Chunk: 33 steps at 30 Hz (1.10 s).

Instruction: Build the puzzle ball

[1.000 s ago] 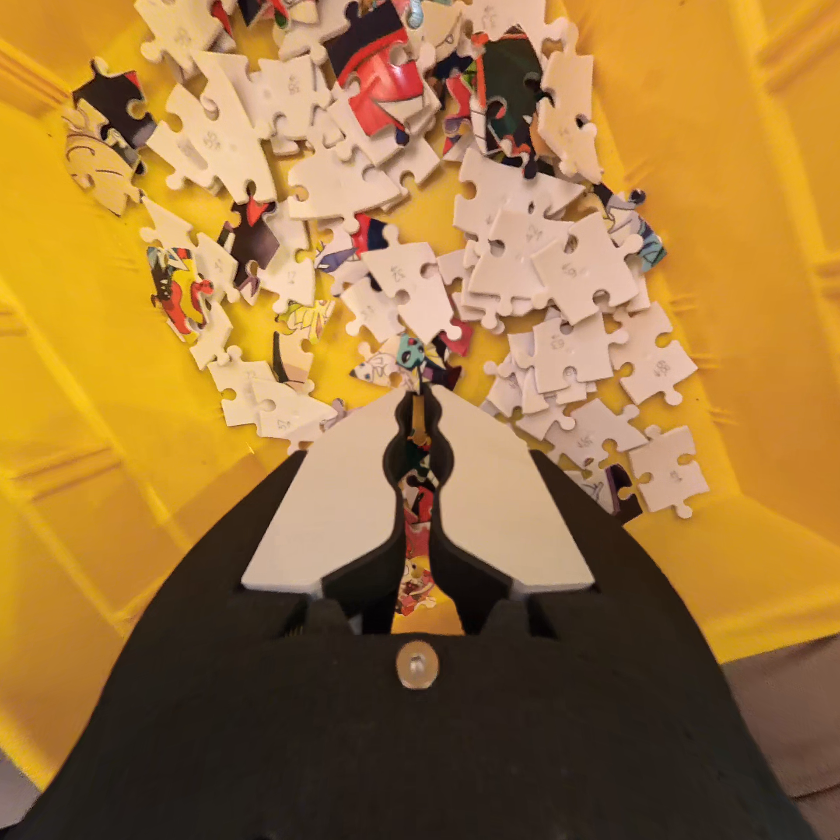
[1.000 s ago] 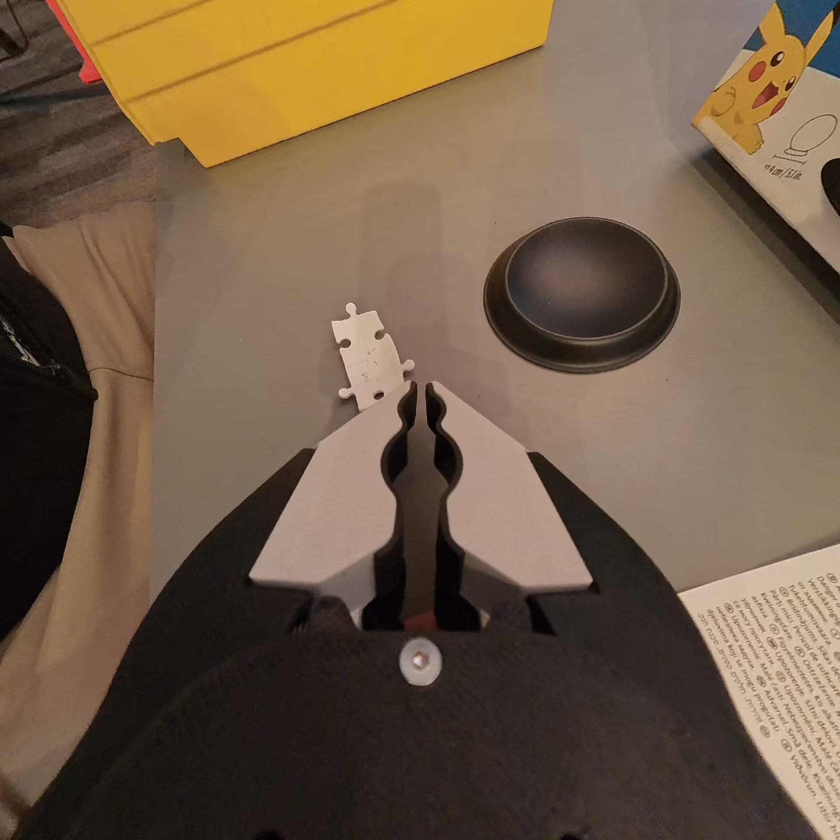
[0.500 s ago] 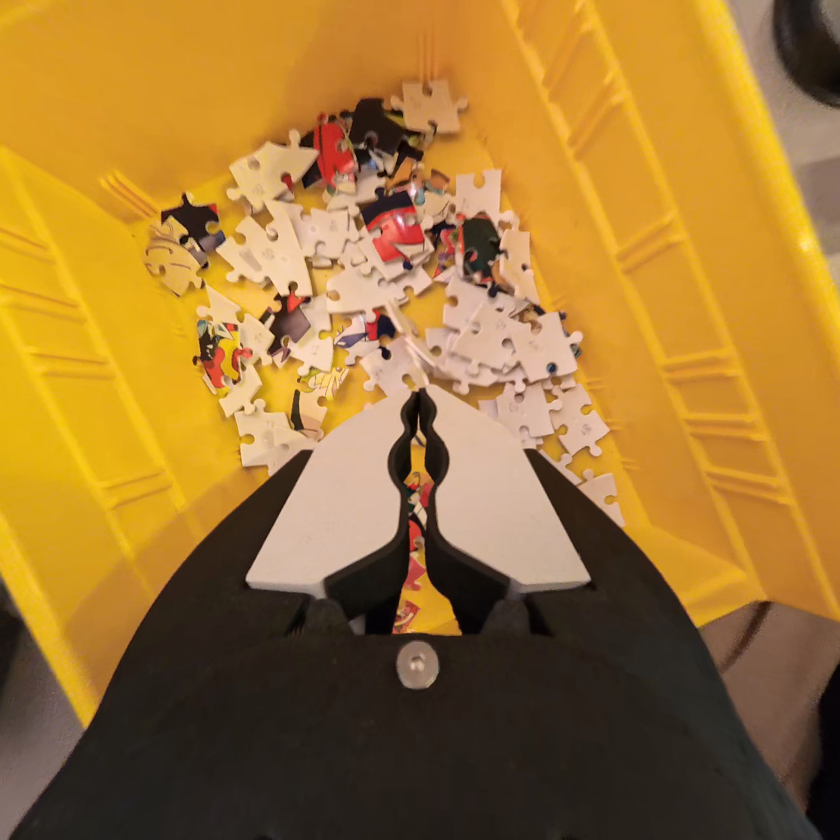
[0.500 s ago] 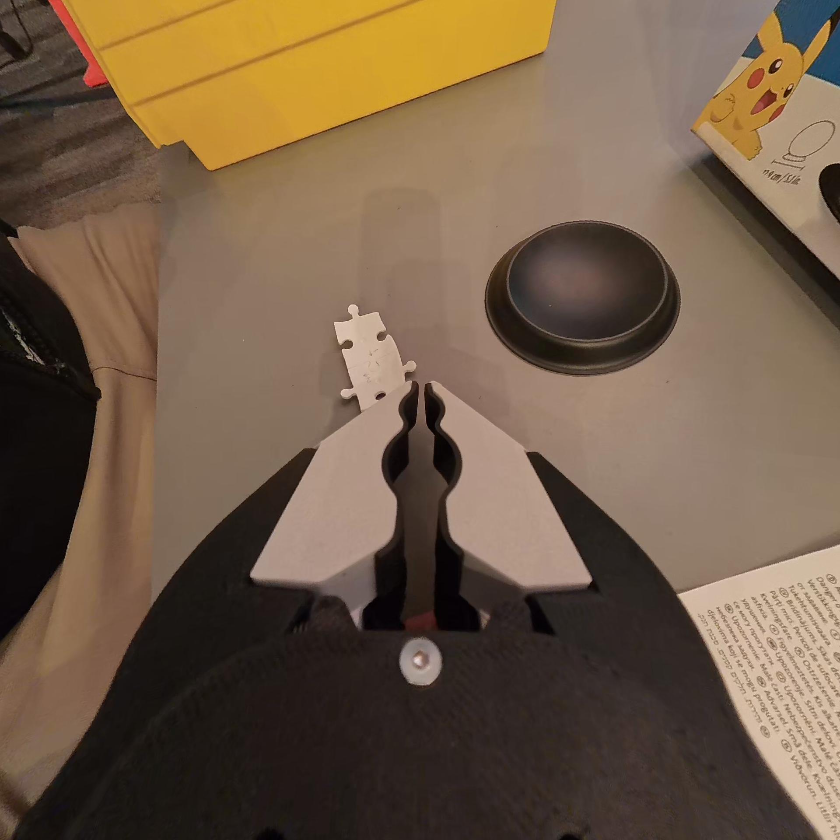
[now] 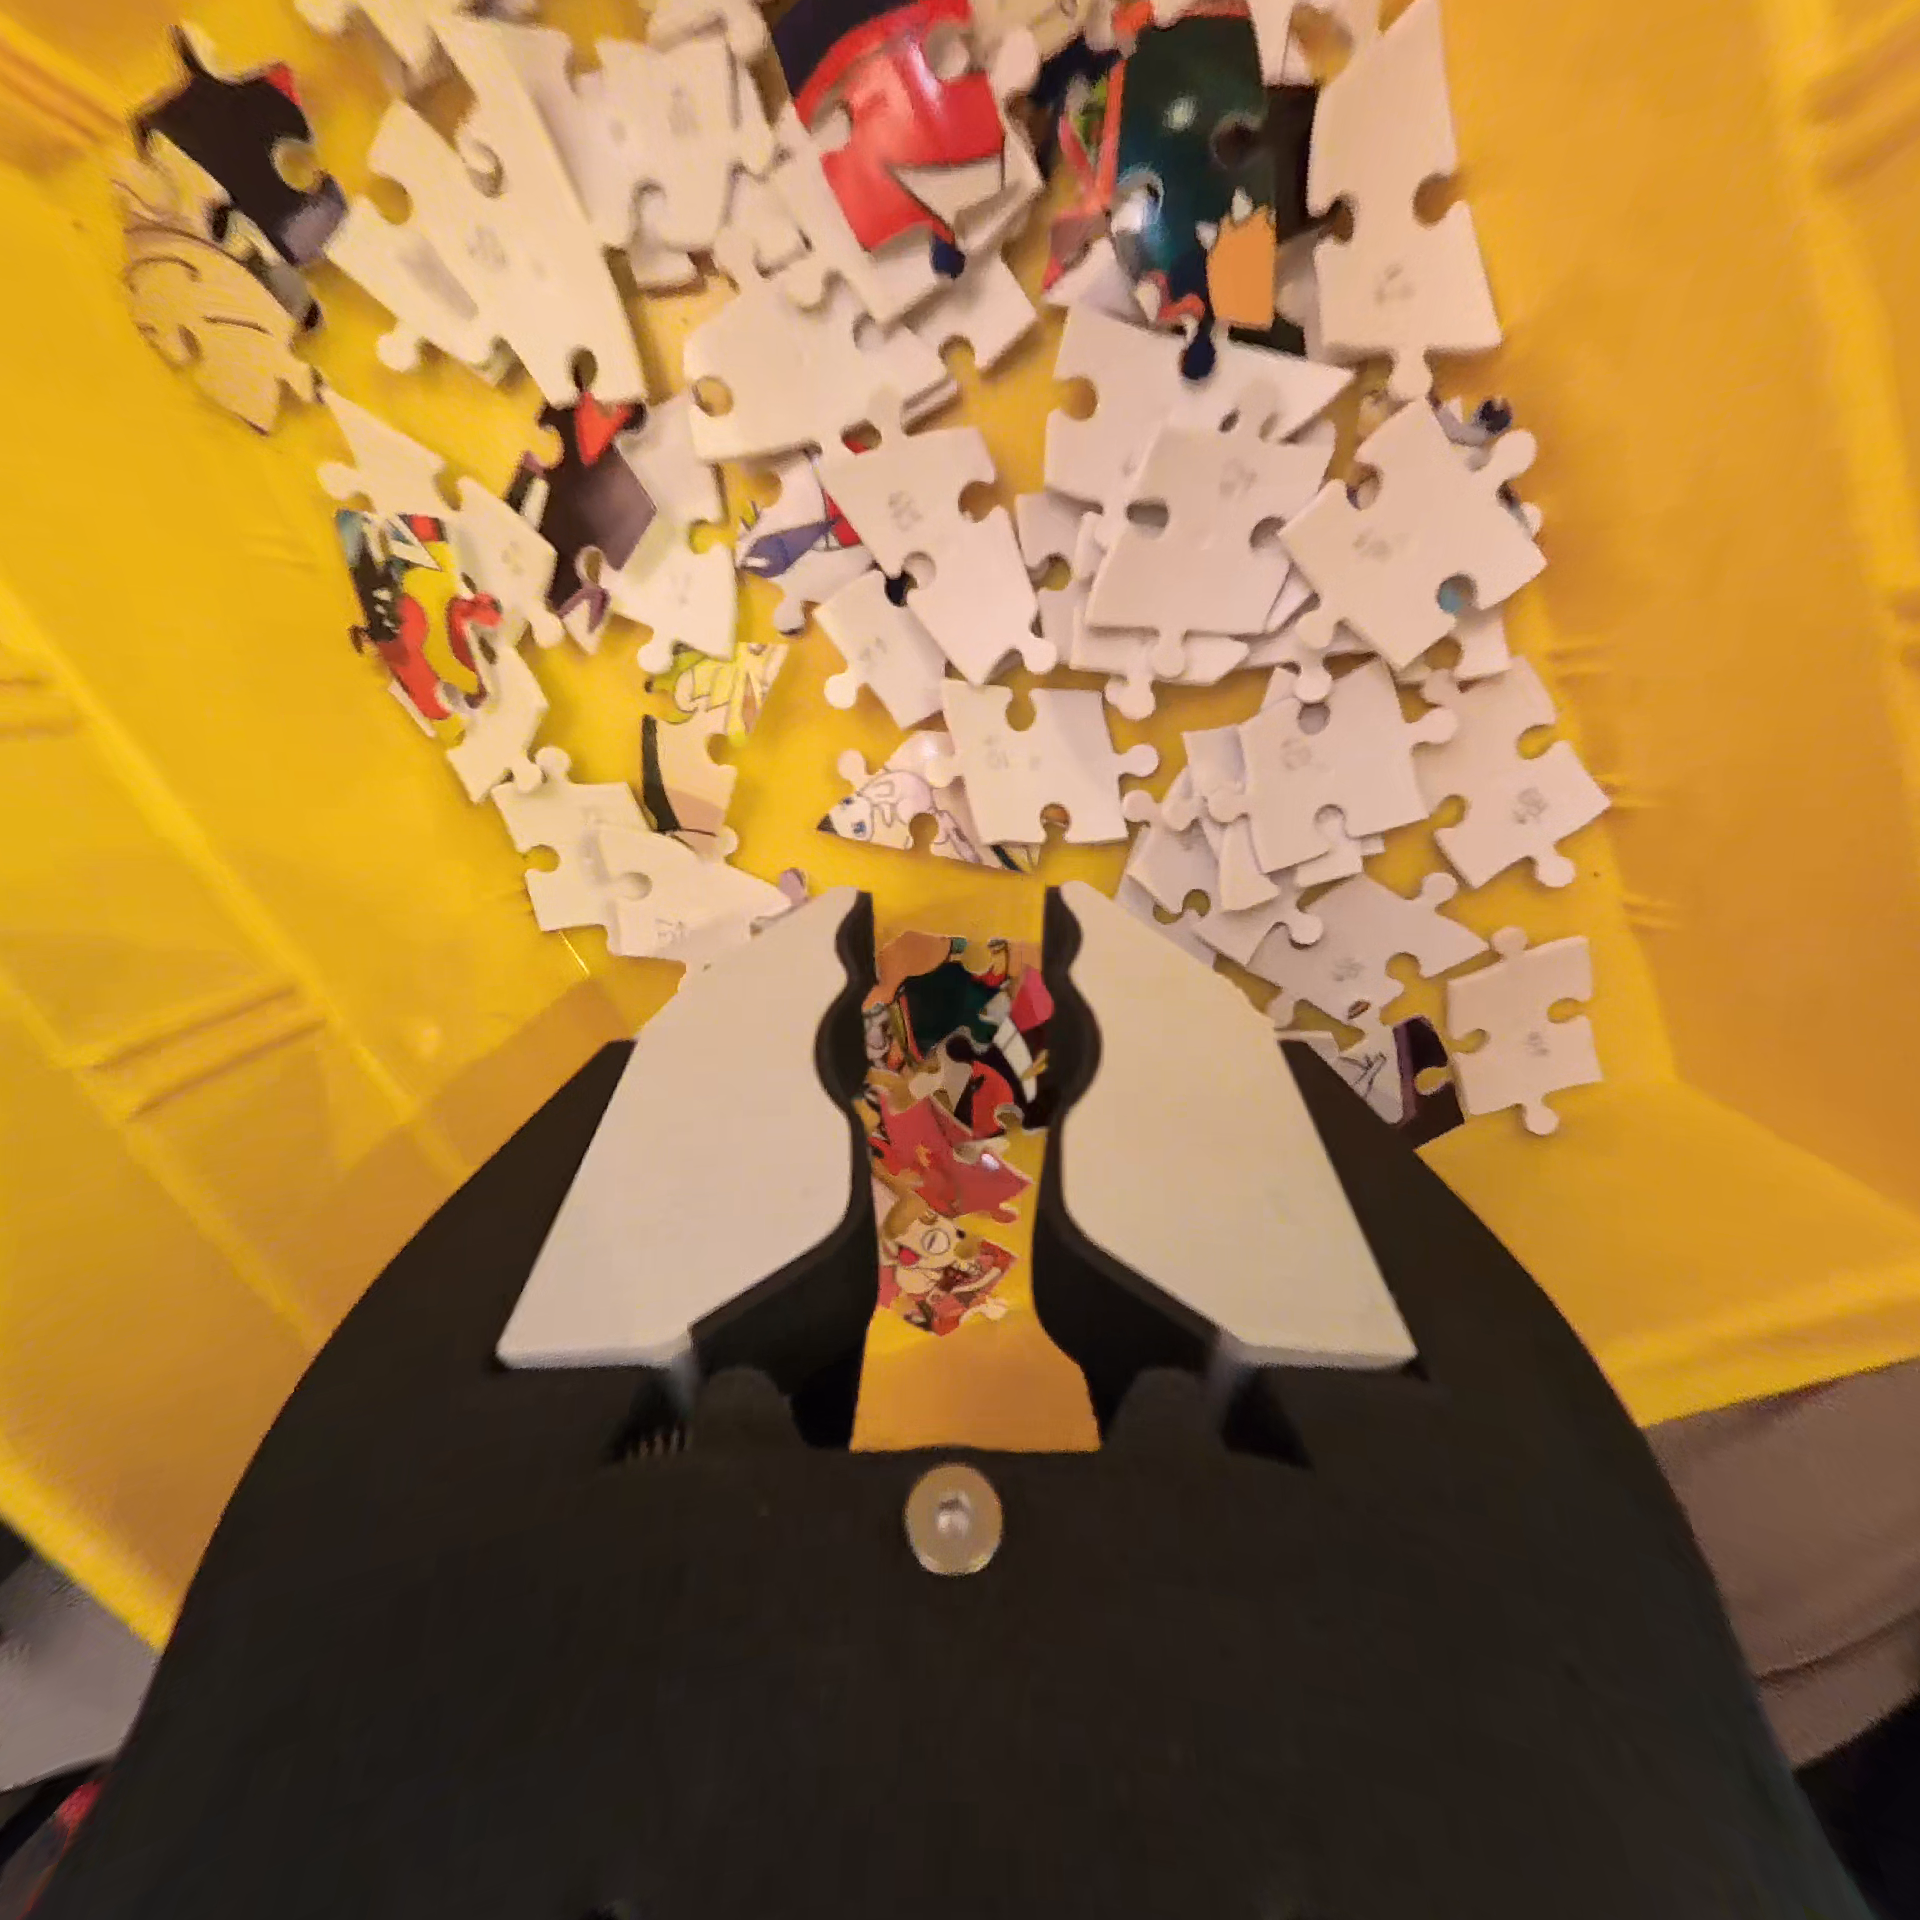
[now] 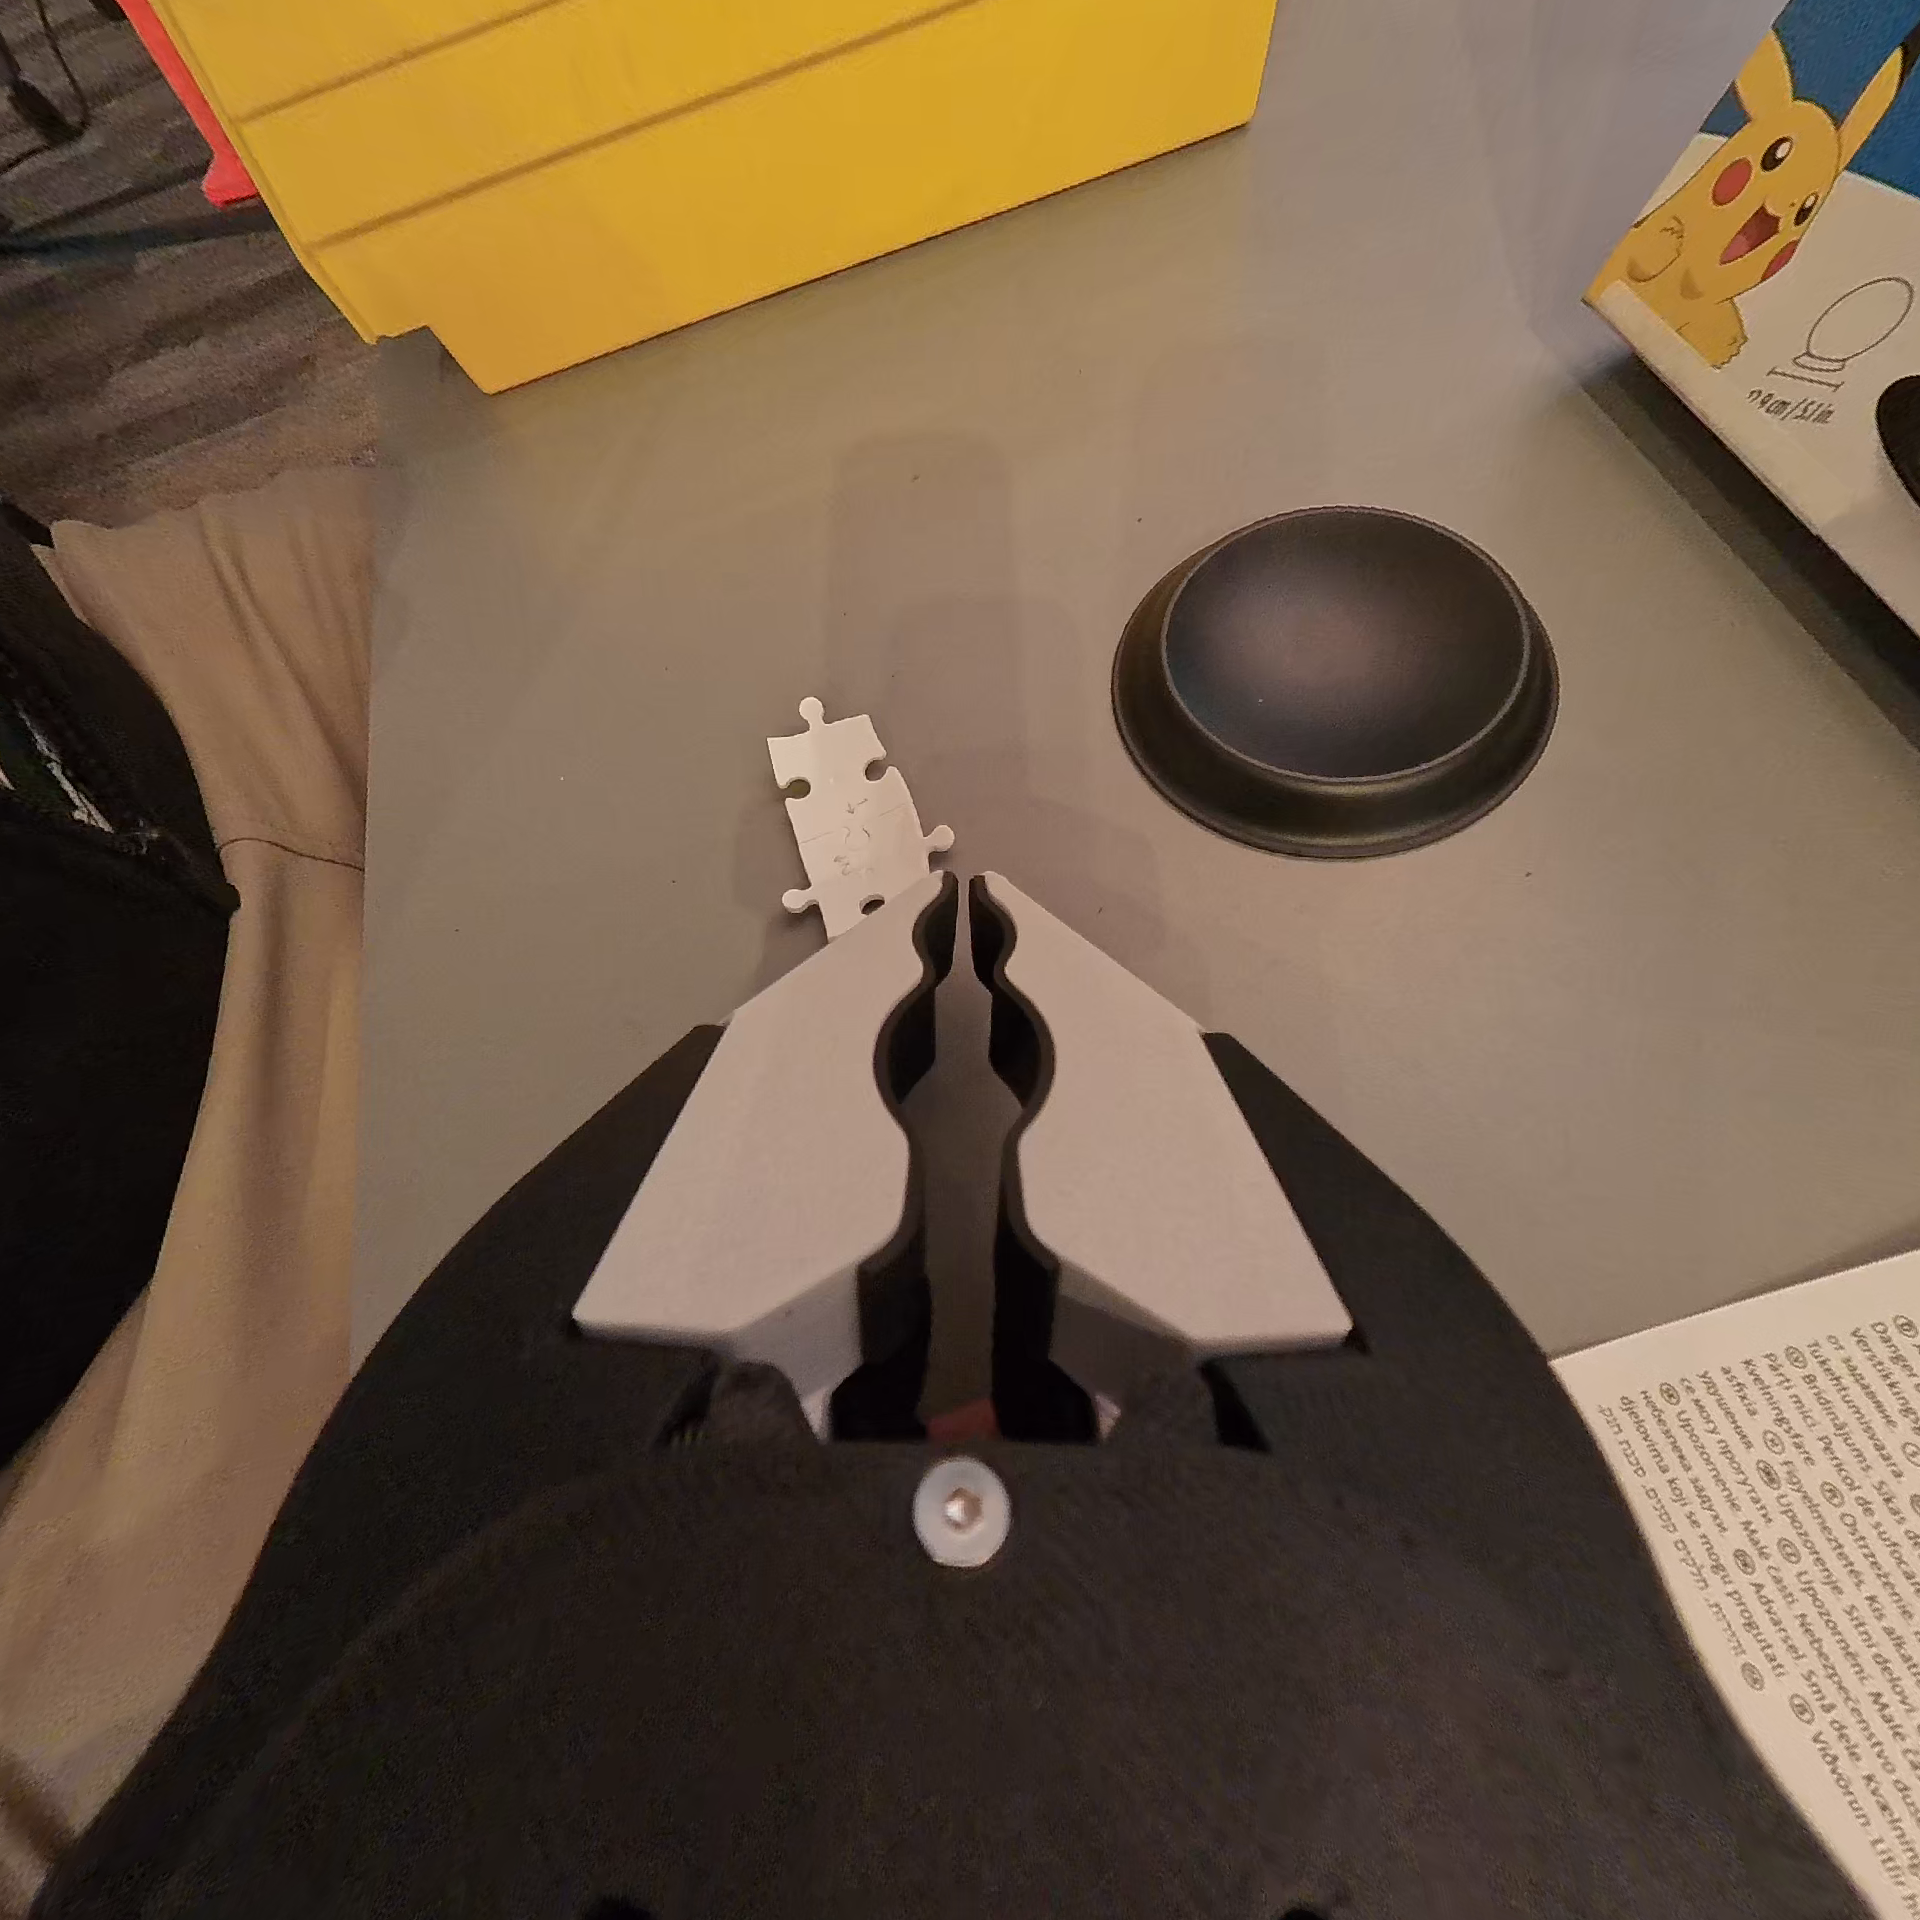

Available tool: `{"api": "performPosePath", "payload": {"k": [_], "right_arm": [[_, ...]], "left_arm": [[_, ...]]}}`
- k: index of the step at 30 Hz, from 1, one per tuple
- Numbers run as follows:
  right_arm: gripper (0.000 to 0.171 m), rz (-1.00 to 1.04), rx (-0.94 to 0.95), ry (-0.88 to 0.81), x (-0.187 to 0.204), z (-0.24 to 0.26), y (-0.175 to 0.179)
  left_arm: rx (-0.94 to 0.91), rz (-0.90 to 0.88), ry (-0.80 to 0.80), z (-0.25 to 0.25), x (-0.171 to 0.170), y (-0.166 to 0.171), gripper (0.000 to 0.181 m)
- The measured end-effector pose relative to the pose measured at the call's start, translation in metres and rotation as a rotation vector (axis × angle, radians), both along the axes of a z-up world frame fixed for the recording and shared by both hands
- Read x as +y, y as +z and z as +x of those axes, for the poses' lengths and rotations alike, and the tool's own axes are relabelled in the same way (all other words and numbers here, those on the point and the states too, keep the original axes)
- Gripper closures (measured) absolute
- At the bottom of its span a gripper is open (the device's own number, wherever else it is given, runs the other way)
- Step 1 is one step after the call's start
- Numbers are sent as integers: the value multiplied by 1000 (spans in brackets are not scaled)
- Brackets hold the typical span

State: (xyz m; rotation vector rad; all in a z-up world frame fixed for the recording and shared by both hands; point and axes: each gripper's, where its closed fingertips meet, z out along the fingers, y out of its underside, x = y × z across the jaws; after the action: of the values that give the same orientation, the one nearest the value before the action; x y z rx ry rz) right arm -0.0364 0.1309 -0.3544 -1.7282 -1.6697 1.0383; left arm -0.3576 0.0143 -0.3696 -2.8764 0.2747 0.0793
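Observation:
In the left wrist view my left gripper [image 5: 951, 904] is open, low inside the yellow bin [image 5: 208, 935]. Many loose puzzle pieces lie there, most white side up, such as one [image 5: 1039, 769] just ahead of the fingertips. Several coloured pieces [image 5: 951, 1039] lie on the bin floor below the gap between the fingers; the pads touch none of them. In the right wrist view my right gripper [image 6: 961, 881] is shut above the grey table [image 6: 623, 582]. Its left fingertip [image 6: 925, 914] overlaps the near end of a short strip of joined white pieces [image 6: 852, 821] in the view.
A black round stand [image 6: 1335, 686] sits on the table to the right of the strip. The yellow bin [image 6: 727, 177] stands at the back left. A printed box [image 6: 1766, 208] is at the back right, a paper leaflet [image 6: 1766, 1507] at the near right. A person's beige clothing [image 6: 208, 727] is at the table's left edge. Tip to tip, the grippers are about 35 cm apart.
My left gripper rose above the bin while shut, then came back down close to the pieces and opened. My right gripper stayed shut and barely moved.

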Motion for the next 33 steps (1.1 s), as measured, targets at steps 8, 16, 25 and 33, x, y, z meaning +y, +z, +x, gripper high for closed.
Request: {"api": "performPosePath", "payload": {"k": [8, 16, 25, 33], "right_arm": [[170, 0, 4, 0, 0, 0, 1], [170, 3, 13, 1, 0, 0, 2], [170, -6, 17, 2, 0, 0, 3], [170, -4, 16, -1, 0, 0, 3]], "left_arm": [[5, -23, -76, 4, 8, -6, 135], [-5, -6, -88, 2, 21, -6, 142], [18, 48, -74, -1, 26, 2, 176], [91, 81, -40, -12, 45, 0, 140]]}}
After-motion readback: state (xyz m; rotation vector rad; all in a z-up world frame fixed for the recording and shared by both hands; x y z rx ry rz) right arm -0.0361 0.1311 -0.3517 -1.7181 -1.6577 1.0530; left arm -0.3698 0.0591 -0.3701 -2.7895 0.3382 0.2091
